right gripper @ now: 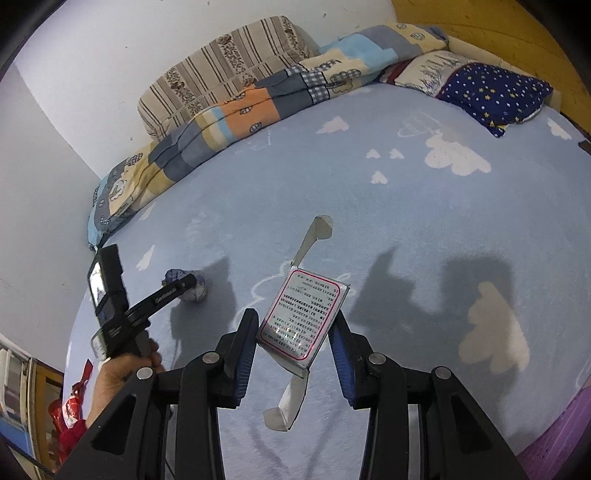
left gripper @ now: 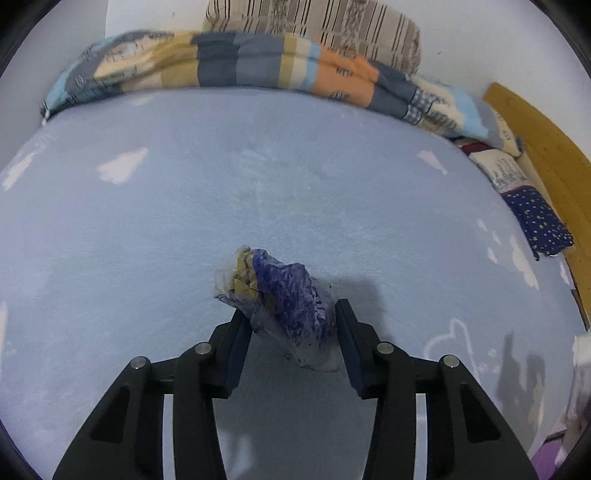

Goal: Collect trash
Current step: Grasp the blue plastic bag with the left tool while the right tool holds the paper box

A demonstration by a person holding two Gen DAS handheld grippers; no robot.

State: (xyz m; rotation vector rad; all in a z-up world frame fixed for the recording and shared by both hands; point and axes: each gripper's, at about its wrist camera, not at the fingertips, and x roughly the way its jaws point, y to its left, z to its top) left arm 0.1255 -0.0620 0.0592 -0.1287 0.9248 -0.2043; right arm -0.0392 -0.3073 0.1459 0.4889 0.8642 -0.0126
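On the pale blue cloud-print bed sheet (left gripper: 184, 221), low in the left wrist view: a crumpled plastic wrapper (left gripper: 284, 295), clear film over blue and yellow print. Caught between the two black fingers of the left gripper (left gripper: 290, 314), both pads against its sides, so clenched on the wrapper. Long axis slanted from the near right, down between the pads, up and away to the far left; yellow end pointing away from the camera, clear end trailing back toward it. From the right wrist view, seemingly down on the sheet, though contact hard to confirm.

Centre of the right wrist view: a small flattened carton (right gripper: 303, 314), gripped across its width by the right gripper (right gripper: 293, 325), blue pads pressing on its two long edges. Raised clear of the sheet, with a dark shadow on the fabric to the right. Long axis nearly in line with the fingers, leaning a little to the right at the far end. Printed face with the red rounded border turned up toward the camera, text too small to read. Flaps open at both ends: one reaching out beyond the fingertips, one hanging back below the pads.

At the left edge of the same view, a hand (right gripper: 118, 373) around the left gripper's handle.

Along the far side of the bed, a folded patchwork quilt (left gripper: 258, 62) with a striped cushion (left gripper: 325, 26) behind it against the white wall. To the right, a dark blue starred pillow (right gripper: 495, 92) beside a wooden headboard (left gripper: 535, 147).
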